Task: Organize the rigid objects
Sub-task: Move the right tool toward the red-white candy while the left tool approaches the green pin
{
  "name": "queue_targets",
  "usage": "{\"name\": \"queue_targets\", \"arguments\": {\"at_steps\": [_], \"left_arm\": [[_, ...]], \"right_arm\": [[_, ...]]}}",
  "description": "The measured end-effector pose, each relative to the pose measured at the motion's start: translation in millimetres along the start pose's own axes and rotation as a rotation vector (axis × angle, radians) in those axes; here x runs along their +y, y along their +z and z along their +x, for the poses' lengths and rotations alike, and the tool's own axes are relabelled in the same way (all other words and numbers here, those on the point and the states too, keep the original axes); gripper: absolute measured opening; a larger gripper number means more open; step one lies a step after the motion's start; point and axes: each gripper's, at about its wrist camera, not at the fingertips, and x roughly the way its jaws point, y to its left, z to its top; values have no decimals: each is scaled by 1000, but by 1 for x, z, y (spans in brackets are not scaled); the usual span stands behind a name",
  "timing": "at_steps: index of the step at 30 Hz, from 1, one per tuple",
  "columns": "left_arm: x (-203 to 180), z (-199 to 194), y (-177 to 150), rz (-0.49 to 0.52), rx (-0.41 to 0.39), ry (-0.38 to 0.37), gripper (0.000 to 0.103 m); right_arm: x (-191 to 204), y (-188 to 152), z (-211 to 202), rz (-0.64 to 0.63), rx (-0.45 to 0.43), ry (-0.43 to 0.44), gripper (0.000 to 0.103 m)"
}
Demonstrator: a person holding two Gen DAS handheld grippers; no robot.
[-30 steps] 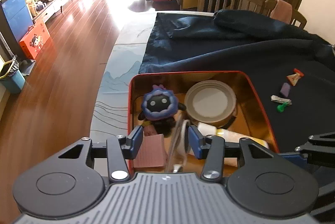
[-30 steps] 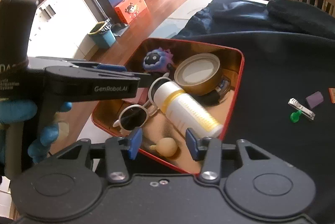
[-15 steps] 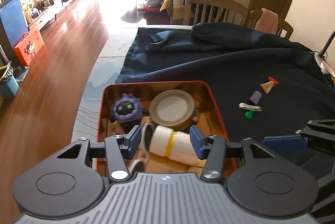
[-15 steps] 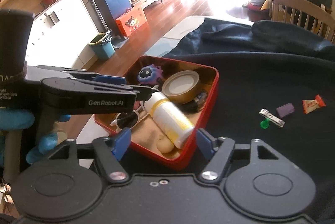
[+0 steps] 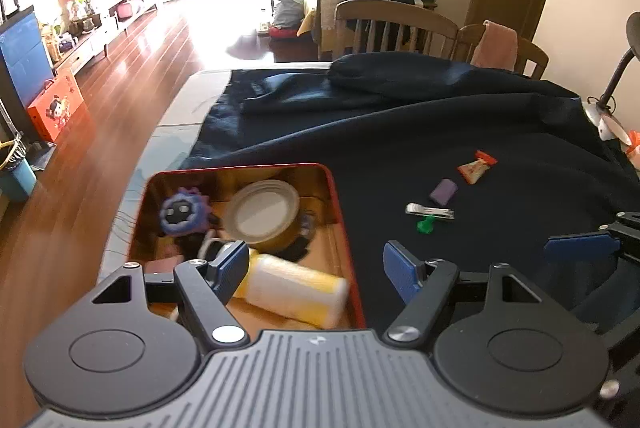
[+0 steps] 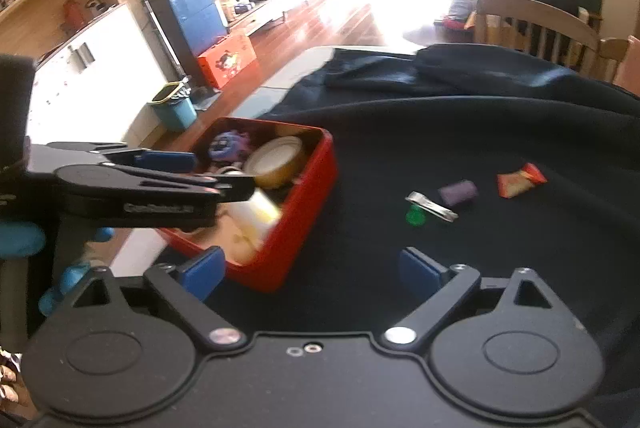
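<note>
A red tin (image 5: 343,212) (image 6: 316,168) on the dark cloth holds a purple plush toy (image 5: 182,214), a tape roll (image 5: 262,214), sunglasses and a white-and-yellow bottle (image 5: 296,290). On the cloth to its right lie a nail clipper (image 5: 430,211) (image 6: 432,206), a green pin (image 5: 425,226) (image 6: 415,217), a purple block (image 5: 443,191) (image 6: 458,192) and a red candy wrapper (image 5: 476,168) (image 6: 520,180). My left gripper (image 5: 320,268) is open and empty above the tin's near right edge. My right gripper (image 6: 310,270) is open and empty, near the tin's right side.
A dark cloth (image 5: 440,124) covers the table, bunched at the far side. Wooden chairs (image 5: 396,24) stand behind it. A desk lamp (image 5: 616,80) is at the right edge. The table's left edge (image 5: 160,132) drops to a wooden floor.
Both grippers have opened wide and drawn back and up from the tin. The views have shifted right, toward the small items on the cloth.
</note>
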Motion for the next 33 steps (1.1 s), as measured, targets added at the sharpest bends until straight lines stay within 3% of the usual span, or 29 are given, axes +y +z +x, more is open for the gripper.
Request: {"name": "queue_targets", "arguments": {"at_steps": [4, 16, 22, 33], "left_arm": [[-21, 3, -1, 2, -3, 4, 81], [-81, 27, -1, 19, -2, 4, 81], [-104, 46, 5, 29, -19, 2, 81], [-114, 101, 9, 26, 38, 11, 81]], "right_arm": [[-25, -8, -9, 14, -1, -41, 102], [-111, -12, -21, 75, -6, -154, 102], [-139, -1, -7, 80, -5, -170, 102], [-170, 29, 41, 86, 36, -154, 97]]}}
